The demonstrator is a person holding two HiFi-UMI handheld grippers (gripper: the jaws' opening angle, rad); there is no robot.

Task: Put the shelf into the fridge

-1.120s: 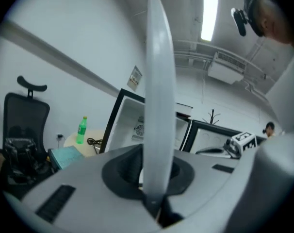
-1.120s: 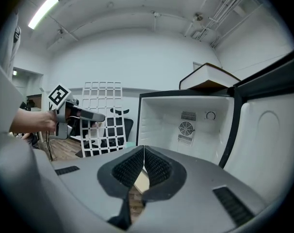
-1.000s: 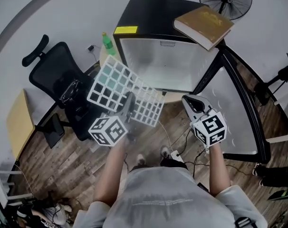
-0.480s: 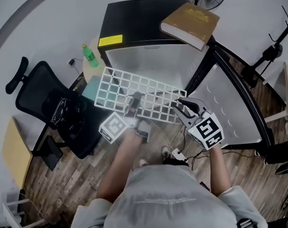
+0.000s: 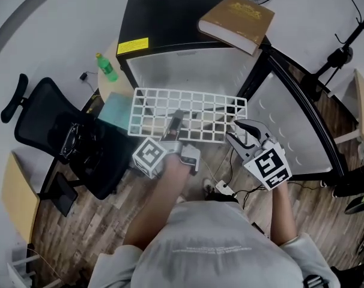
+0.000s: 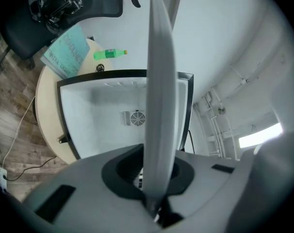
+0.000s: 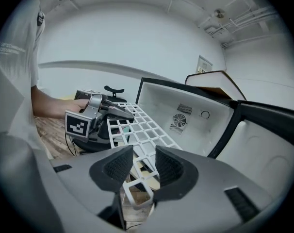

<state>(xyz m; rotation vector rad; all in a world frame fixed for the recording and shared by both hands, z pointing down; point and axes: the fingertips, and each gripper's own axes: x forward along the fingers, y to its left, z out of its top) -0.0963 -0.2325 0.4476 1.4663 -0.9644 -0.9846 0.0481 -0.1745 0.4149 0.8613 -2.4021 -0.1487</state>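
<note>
The white grid shelf (image 5: 188, 116) lies flat in front of the open black mini fridge (image 5: 188, 65). My left gripper (image 5: 173, 125) is shut on its near edge. In the left gripper view the shelf (image 6: 159, 91) runs edge-on out of the jaws toward the fridge's white inside (image 6: 108, 106). My right gripper (image 5: 242, 134) sits at the shelf's right near corner. Its jaws have just been opening and stand open. In the right gripper view (image 7: 144, 166) the shelf's corner (image 7: 139, 188) lies between the pads without being pressed.
The fridge door (image 5: 284, 125) stands open at the right. A brown book (image 5: 236, 21) lies on the fridge top. A round table (image 5: 104, 89) at the left carries a green bottle (image 5: 106, 68) and a teal book (image 5: 116, 113). A black office chair (image 5: 62, 143) stands beside it. Cables (image 5: 221, 188) lie on the wooden floor.
The shelf has swung from tilted at the left to flat and level before the fridge opening. The right gripper's jaws have opened and now straddle the shelf's corner.
</note>
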